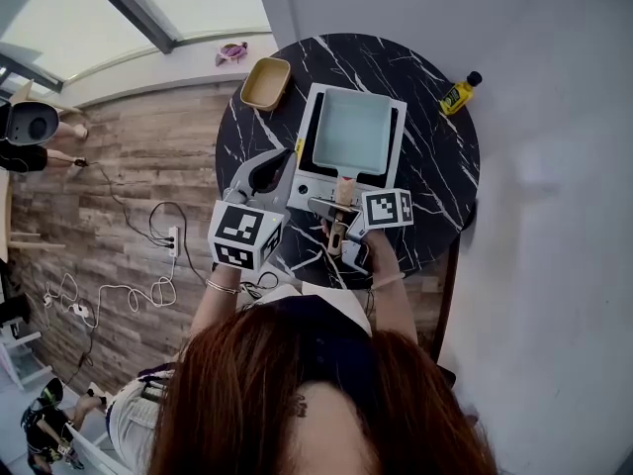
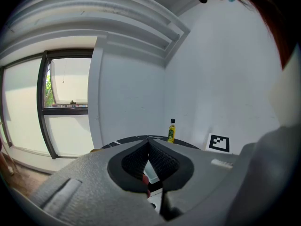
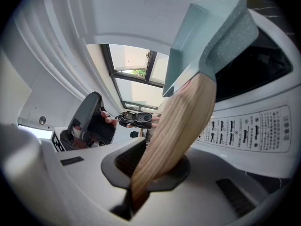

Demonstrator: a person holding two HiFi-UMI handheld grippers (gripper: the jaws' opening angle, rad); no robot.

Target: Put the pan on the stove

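A pale blue square pan (image 1: pixel 351 132) sits on the white stove (image 1: pixel 309 184) on a round black marble table (image 1: pixel 435 176). Its wooden handle (image 1: pixel 342 194) points toward me. My right gripper (image 1: pixel 340 214) is shut on that handle; in the right gripper view the handle (image 3: pixel 178 126) runs between the jaws of the right gripper (image 3: pixel 150 168) up to the pan (image 3: pixel 211 36). My left gripper (image 1: pixel 269 171) hovers left of the stove, shut, holding nothing. In its own view the left gripper (image 2: pixel 149 147) has its pad tips together.
A yellow oil bottle (image 1: pixel 458 93) stands at the table's far right edge. A tan bowl (image 1: pixel 265 82) rests at the far left edge. Wooden floor with cables lies to the left. A white wall is on the right.
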